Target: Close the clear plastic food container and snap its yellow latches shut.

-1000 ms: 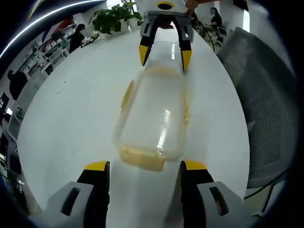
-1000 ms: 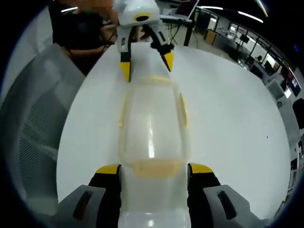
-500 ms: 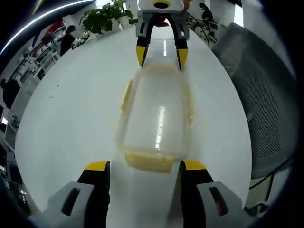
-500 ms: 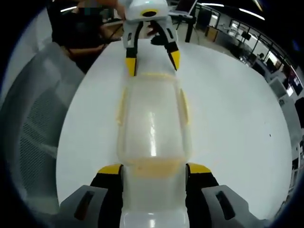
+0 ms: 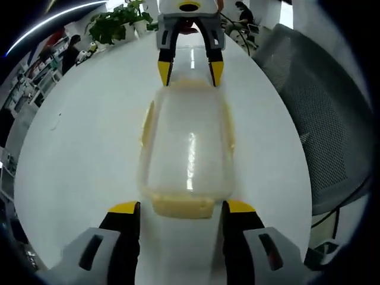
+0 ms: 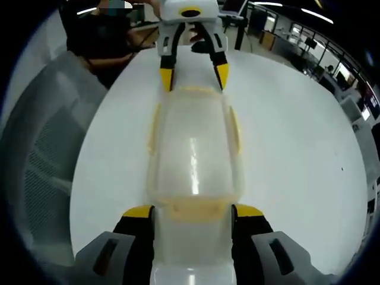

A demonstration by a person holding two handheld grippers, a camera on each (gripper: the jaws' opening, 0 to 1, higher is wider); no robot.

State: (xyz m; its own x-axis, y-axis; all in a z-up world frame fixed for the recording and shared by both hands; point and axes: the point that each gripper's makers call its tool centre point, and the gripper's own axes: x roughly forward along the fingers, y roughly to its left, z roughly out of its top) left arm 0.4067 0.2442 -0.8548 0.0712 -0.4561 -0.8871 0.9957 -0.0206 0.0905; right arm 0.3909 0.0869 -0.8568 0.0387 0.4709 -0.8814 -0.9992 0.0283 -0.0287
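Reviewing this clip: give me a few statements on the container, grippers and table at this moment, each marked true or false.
1. The clear container lies on a white table. True.
2. The left gripper has its jaws closed tight on a latch. False: its jaws stand open, either side of the yellow end latch.
3. The right gripper faces the left one from the container's opposite end. True.
4. The container stands upright on one short end. False: it lies flat, lid side up.
5. A grey mesh chair stands beside the table. True.
6. A red cup sits on the lid. False: nothing rests on the lid.
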